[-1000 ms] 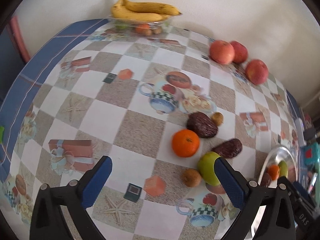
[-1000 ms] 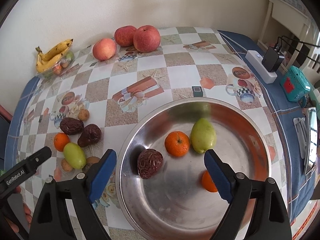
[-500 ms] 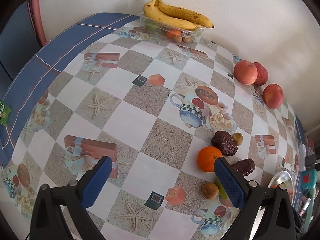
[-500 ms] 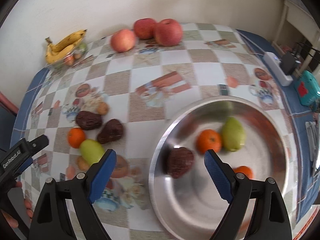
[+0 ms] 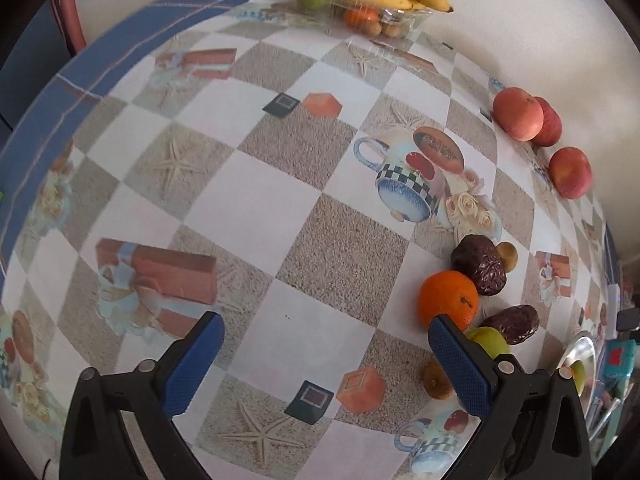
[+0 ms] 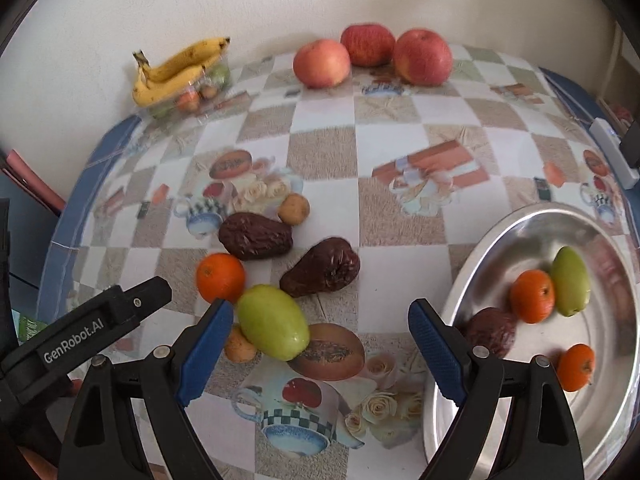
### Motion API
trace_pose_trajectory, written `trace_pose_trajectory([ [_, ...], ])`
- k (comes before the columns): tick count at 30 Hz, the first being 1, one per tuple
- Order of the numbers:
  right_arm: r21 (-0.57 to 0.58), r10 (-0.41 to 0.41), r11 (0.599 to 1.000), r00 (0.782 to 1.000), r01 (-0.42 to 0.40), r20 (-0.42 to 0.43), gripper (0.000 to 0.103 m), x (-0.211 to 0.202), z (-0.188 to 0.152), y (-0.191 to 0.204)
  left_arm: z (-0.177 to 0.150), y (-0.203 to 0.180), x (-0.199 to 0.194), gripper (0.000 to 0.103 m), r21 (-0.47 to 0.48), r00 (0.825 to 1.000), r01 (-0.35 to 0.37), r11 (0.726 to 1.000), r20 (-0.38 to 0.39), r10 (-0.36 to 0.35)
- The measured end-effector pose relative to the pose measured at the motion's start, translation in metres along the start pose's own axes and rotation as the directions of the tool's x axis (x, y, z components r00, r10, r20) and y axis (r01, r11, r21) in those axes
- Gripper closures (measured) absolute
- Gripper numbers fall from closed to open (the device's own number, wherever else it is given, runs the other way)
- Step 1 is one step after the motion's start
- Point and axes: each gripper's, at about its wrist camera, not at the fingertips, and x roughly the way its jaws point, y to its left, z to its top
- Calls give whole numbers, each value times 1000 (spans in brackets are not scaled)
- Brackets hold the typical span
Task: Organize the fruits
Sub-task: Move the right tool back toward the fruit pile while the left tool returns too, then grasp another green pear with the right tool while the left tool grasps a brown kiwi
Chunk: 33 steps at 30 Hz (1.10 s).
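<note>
Fruits lie in a loose cluster on the checkered, picture-printed table [image 6: 320, 152]: a smooth green oval fruit [image 6: 273, 322], a small round orange [image 6: 220, 277] just to its far left, and two wrinkled dark-brown fruits, one [image 6: 255, 236] beyond the orange and one [image 6: 321, 273] right of it. A small tan round fruit [image 6: 293, 209] sits at the far edge of the cluster, and another tan one [image 6: 239, 346] touches the green fruit's near left side.

To the right, a shiny round metal bowl [image 6: 480, 248] holds two oranges, a green fruit and a dark wrinkled one. Three red apples [image 6: 372, 54] sit by the far wall; to their left, yellow bananas [image 6: 176, 70] rest on a clear plastic tray [image 6: 200, 92] of what seem to be small mixed fruits.

The right gripper [image 6: 320, 348] hovers over the cluster with its blue-padded jaws wide apart and empty, the green fruit just inside the left pad. The left gripper [image 5: 326, 364] is likewise spread wide, holding nothing, over bare table left of the cluster.
</note>
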Motion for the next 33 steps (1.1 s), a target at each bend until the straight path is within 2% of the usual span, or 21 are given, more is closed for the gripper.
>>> trace_pose_trajectory([
  [6,4,16,1000,1000,-15,-24,13,14,-2,0,0,1,3,0,-15,1000,7,1000,-13,-7],
  [11,7,71,997,996,-71,-60,18,19,-5,5,0,1,3,0,-15,1000,17,1000,-19,-18],
  [14,-15,79,997,995,-80,-60,31,18,-6,12,-1,0,3,0,-14,999,23,1000,-22,-24],
  [17,-13,90,996,994,-91,-68,32,19,-8,13,-1,-2,3,0,-11,999,31,999,-26,-32],
  [19,-10,97,995,992,-98,-79,47,23,-9,14,-2,-3,3,0,-11,999,40,999,-35,-40],
  [21,12,127,992,989,-126,-82,56,23,-8,13,-3,-5,4,0,-12,997,55,998,-47,-55],
  [30,53,95,994,992,-91,-88,56,15,-7,-3,-13,-24,7,2,55,993,95,994,-78,-90],
  [33,44,51,998,995,-47,-90,56,11,-8,-11,-16,-33,6,11,82,990,118,990,-83,-112],
])
